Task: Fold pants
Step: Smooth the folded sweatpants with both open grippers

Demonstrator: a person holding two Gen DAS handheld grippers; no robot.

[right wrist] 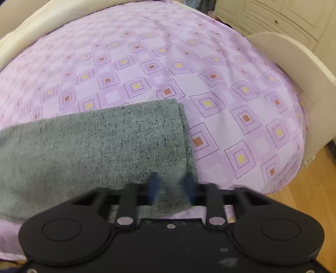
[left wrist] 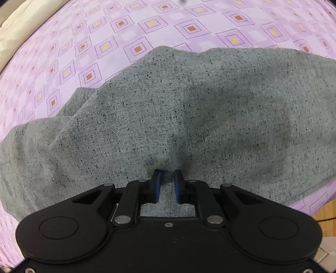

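The grey speckled pants (left wrist: 189,109) lie on a purple patterned bedsheet (left wrist: 105,48). My left gripper (left wrist: 167,174) is shut on a pinched ridge of the pants fabric, which bunches up between the blue pads. In the right wrist view the pants (right wrist: 94,142) lie folded with a straight edge at the right. My right gripper (right wrist: 171,182) is over the near right corner of the pants, its blurred blue fingers apart with cloth between them.
The bedsheet (right wrist: 210,84) covers the bed. A cream bed frame (right wrist: 298,69) curves round the right and far sides. Wooden floor (right wrist: 304,197) lies beyond the bed's near right edge. White cabinet doors (right wrist: 283,14) stand behind.
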